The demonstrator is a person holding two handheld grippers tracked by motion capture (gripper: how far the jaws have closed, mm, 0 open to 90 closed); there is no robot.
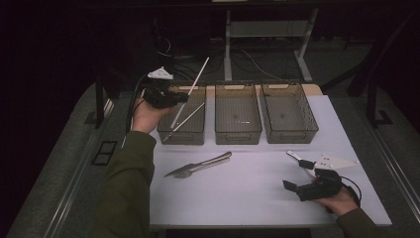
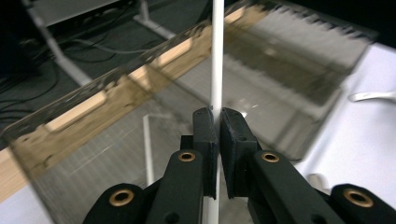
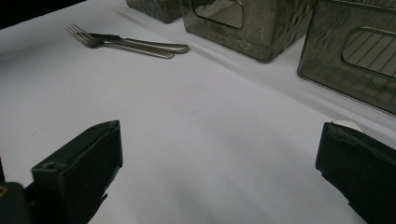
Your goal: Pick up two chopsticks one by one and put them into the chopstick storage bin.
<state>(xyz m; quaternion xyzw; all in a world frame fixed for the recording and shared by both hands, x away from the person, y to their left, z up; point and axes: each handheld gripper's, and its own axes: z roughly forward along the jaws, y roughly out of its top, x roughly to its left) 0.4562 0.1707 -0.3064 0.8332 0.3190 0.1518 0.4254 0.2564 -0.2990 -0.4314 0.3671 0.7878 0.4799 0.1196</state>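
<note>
White chopstick (image 2: 216, 56) is clamped between the left gripper (image 2: 217, 122) jaws, held up over the left bin (image 1: 199, 135) — it slants up and away, far tip past the bin's far rim. A second white stick (image 1: 185, 120) lies slanted inside that bin. In the high view the left gripper (image 1: 166, 96) sits at the bin's near-left corner, above the rim.

Middle bin (image 1: 237, 135) and right bin (image 1: 289, 136) stand in a row to its right, at the table's (image 1: 247, 198) far side. Fork and knife (image 1: 200, 165) lie together near the table's middle, in front of the bins.

Right gripper (image 1: 299, 173) — jaws wide apart, nothing between them, low over the table's near-right corner. White-handled utensil (image 1: 295, 156) lies just beside its far jaw.
</note>
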